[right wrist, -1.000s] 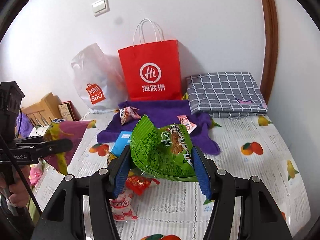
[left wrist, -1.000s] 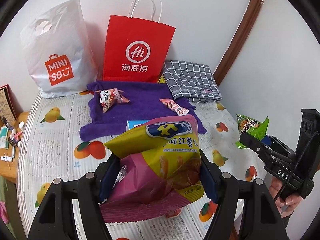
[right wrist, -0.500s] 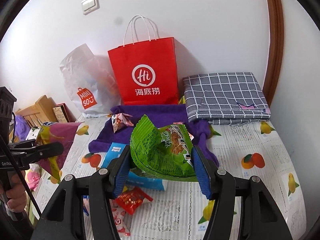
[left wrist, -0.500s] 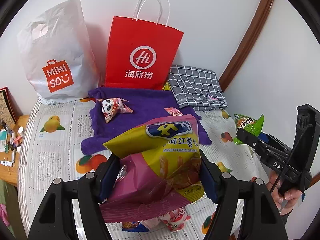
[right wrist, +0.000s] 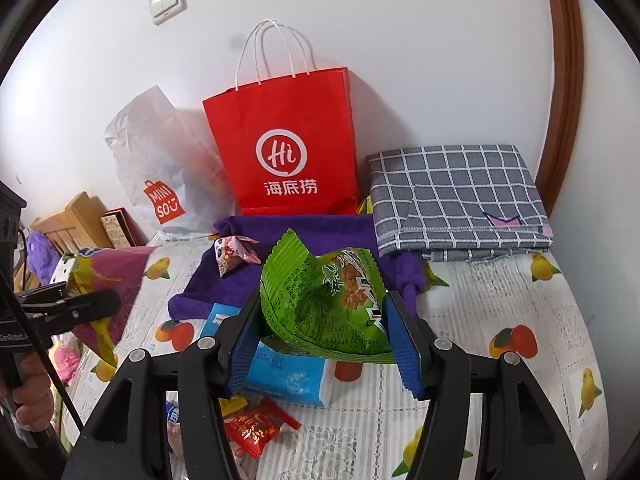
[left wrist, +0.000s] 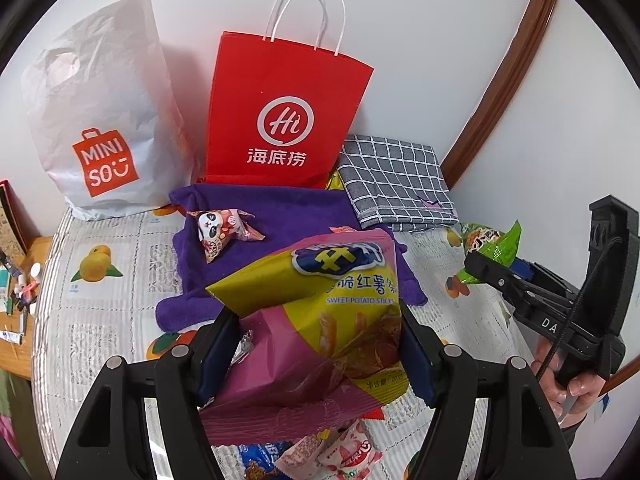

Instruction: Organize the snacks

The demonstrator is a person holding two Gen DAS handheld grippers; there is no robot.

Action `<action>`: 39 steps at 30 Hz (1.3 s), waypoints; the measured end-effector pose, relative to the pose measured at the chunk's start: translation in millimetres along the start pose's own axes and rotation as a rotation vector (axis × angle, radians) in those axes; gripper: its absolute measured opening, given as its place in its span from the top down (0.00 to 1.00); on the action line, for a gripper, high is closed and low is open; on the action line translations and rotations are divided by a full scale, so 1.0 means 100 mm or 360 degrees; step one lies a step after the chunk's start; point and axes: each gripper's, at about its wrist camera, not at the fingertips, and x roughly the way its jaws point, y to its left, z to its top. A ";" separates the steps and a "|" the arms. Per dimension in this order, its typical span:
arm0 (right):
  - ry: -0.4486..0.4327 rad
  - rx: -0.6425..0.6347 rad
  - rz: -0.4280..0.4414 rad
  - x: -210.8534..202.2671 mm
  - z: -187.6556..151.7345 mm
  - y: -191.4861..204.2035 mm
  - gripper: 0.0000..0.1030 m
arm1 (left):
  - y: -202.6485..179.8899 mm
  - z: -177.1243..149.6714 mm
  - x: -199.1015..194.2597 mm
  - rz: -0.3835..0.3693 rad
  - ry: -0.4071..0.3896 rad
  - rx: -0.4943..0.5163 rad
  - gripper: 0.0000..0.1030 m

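My left gripper (left wrist: pixel 320 348) is shut on a yellow and pink sweet potato stick bag (left wrist: pixel 320 320), held above the table. My right gripper (right wrist: pixel 324 340) is shut on a crumpled green snack bag (right wrist: pixel 324 300), also in the air; that gripper shows at the right of the left wrist view (left wrist: pixel 480 268). A red paper bag (left wrist: pixel 284 120) and a white plastic bag (left wrist: pixel 100 120) stand against the back wall. On the purple towel (left wrist: pixel 288 212) lies a panda-print snack (left wrist: pixel 218 232). Small packets (left wrist: pixel 336 452) lie below the held bag; a blue packet (right wrist: pixel 288 376) and a red packet (right wrist: pixel 260 428) lie near the front.
A folded grey checked cloth (right wrist: pixel 460 196) sits at the back right by the wall. The fruit-print tablecloth (left wrist: pixel 100 320) covers the table. A wooden side table (left wrist: pixel 16 280) with small items stands at the left. A hand (left wrist: pixel 568 388) holds the right gripper.
Both grippers have drawn back from the wall with their bags still held; the red bag and towel sit higher in view, and more small packets near the front have come into sight.
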 end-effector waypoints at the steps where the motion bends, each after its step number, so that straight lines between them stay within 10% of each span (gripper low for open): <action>1: -0.0006 -0.0011 0.0002 0.01 0.02 0.02 0.43 | 0.00 0.02 0.02 -0.0003 0.0004 0.0000 0.31; 39: 0.0017 -0.0245 0.0065 1.04 0.90 0.22 0.43 | 0.84 0.54 0.53 0.0189 0.0055 -0.0175 0.31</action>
